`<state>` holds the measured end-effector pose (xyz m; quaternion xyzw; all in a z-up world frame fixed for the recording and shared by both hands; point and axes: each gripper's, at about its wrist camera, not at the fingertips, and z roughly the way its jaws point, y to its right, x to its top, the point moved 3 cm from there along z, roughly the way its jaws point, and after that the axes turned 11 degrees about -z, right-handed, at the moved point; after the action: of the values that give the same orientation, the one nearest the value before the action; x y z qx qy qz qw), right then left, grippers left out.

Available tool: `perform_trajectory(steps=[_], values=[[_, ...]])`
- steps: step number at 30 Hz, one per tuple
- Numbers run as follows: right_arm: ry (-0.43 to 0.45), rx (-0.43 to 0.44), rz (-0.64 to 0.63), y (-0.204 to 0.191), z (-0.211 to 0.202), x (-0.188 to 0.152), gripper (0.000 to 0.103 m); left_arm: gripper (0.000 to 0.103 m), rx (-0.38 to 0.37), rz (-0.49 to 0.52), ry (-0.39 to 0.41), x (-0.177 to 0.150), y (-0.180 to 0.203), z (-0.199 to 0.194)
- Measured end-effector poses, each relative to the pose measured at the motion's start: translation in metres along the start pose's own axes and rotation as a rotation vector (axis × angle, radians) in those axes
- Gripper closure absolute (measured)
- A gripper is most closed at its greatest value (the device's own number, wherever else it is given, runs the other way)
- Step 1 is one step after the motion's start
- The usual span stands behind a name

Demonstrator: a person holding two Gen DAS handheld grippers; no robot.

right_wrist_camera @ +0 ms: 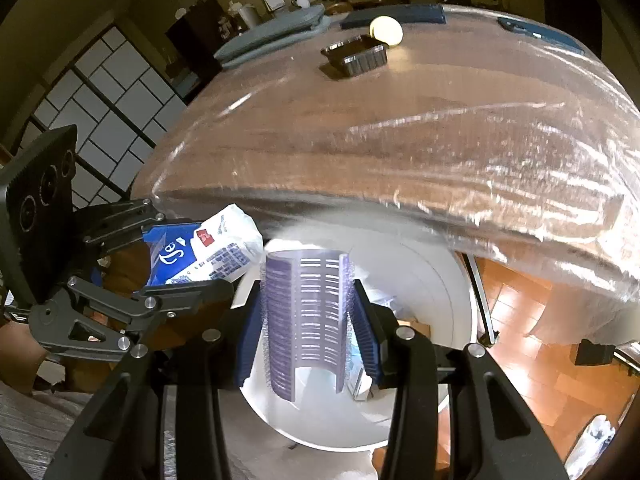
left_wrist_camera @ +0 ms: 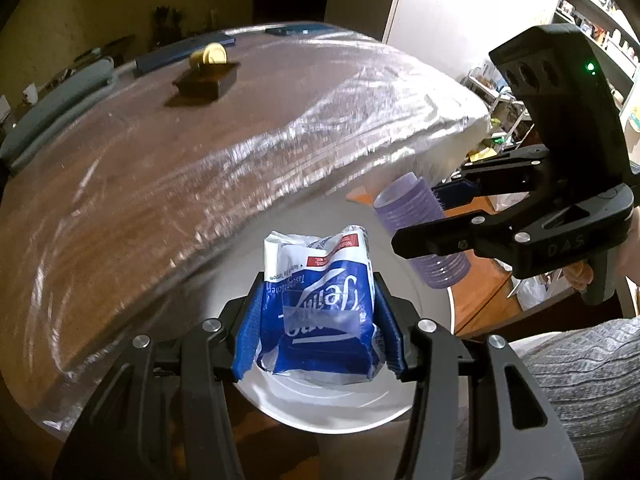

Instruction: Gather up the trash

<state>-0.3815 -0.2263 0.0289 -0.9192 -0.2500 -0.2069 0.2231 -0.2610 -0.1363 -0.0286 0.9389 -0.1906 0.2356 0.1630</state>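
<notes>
Blue-padded left gripper (left_wrist_camera: pixel 320 328) at the frame's bottom centre clamps a crumpled blue-and-white plastic tissue packet (left_wrist_camera: pixel 320 304) over the round white bin (left_wrist_camera: pixel 328 412). Right gripper (right_wrist_camera: pixel 308 328), low centre in its own view, pinches a ribbed purple plastic roller (right_wrist_camera: pixel 306 320) above the same bin. Behind them, a film-covered wooden table (right_wrist_camera: pixel 400 120) carries a dark foil tray (right_wrist_camera: pixel 356 56) in the upper frame.

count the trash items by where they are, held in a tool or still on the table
Held in a tool: 2, the crumpled blue and white tissue packet and the ribbed purple plastic roller
On the table: 2, the dark foil tray and the pale yellow round object
Total: 4
</notes>
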Motion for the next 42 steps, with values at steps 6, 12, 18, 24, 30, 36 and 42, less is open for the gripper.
perform_trajectory(steps=[6, 12, 18, 24, 30, 36, 42], values=[[-0.036, -0.012, -0.004, 0.001, 0.014, -0.009, 0.061, 0.052, 0.018, 0.004, -0.046, -0.015, -0.002, 0.016], [-0.065, -0.032, -0.004, 0.005, 0.029, -0.016, 0.061, 0.052, 0.039, 0.004, -0.085, -0.026, -0.005, 0.031], [-0.088, -0.039, 0.011, 0.011, 0.045, -0.021, 0.061, 0.052, 0.061, 0.007, -0.117, -0.036, -0.009, 0.044], [-0.114, -0.044, 0.025, 0.016, 0.06, -0.024, 0.061, 0.052, 0.075, 0.009, -0.14, -0.04, -0.01, 0.055], [-0.148, -0.045, 0.024, 0.011, 0.076, -0.021, 0.061, 0.052, 0.089, 0.013, -0.161, -0.042, -0.01, 0.064], [-0.175, -0.051, 0.017, 0.009, 0.088, -0.023, 0.061, 0.052, 0.096, 0.013, -0.171, -0.033, -0.004, 0.076], [-0.207, -0.054, 0.024, 0.011, 0.1, -0.024, 0.052, 0.045, 0.083, 0.01, -0.189, -0.033, -0.001, 0.084]])
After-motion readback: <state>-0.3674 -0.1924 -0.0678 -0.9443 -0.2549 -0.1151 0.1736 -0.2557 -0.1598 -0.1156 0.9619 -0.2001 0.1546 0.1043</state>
